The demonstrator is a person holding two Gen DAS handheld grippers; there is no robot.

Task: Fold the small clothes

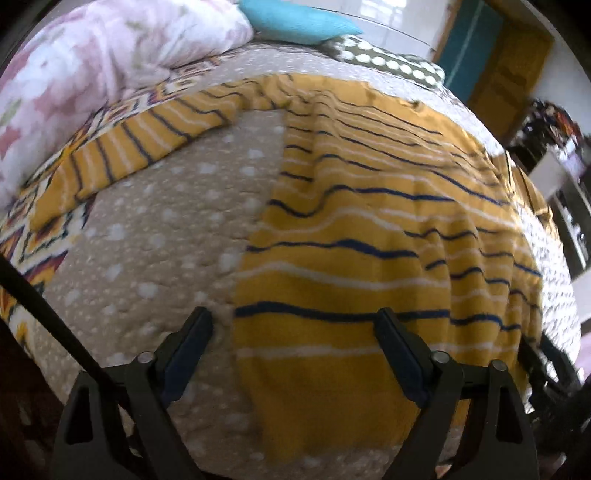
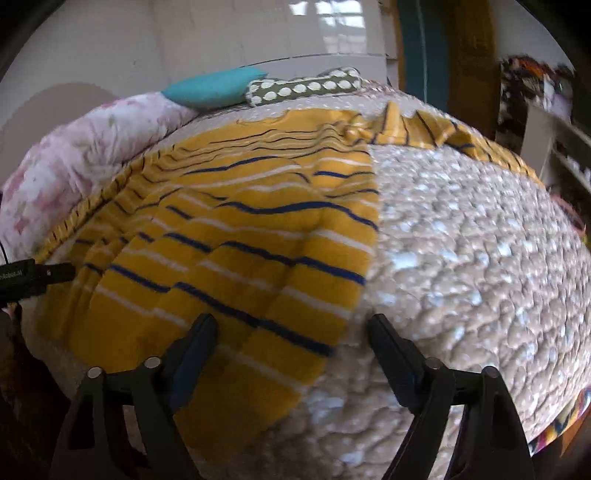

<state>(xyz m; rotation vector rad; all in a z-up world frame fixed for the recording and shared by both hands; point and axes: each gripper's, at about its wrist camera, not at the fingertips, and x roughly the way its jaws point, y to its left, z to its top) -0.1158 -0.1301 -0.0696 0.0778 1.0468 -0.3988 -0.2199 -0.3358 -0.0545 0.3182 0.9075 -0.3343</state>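
A mustard-yellow shirt (image 1: 351, 229) with navy and white stripes lies spread flat on a beige dotted bed quilt (image 1: 155, 236). One sleeve (image 1: 122, 155) reaches out to the left in the left wrist view. My left gripper (image 1: 293, 317) is open and empty, hovering over the shirt's lower left side edge. In the right wrist view the shirt (image 2: 236, 240) fills the left half and its other sleeve (image 2: 443, 129) lies at the far top. My right gripper (image 2: 291, 321) is open and empty over the shirt's lower right corner.
A pink floral duvet (image 1: 92, 66), a teal pillow (image 1: 295, 18) and a green polka-dot cushion (image 1: 388, 62) lie at the head of the bed. Bare quilt (image 2: 480, 258) spreads right of the shirt. Shelves (image 2: 561, 147) stand beyond the bed's right edge.
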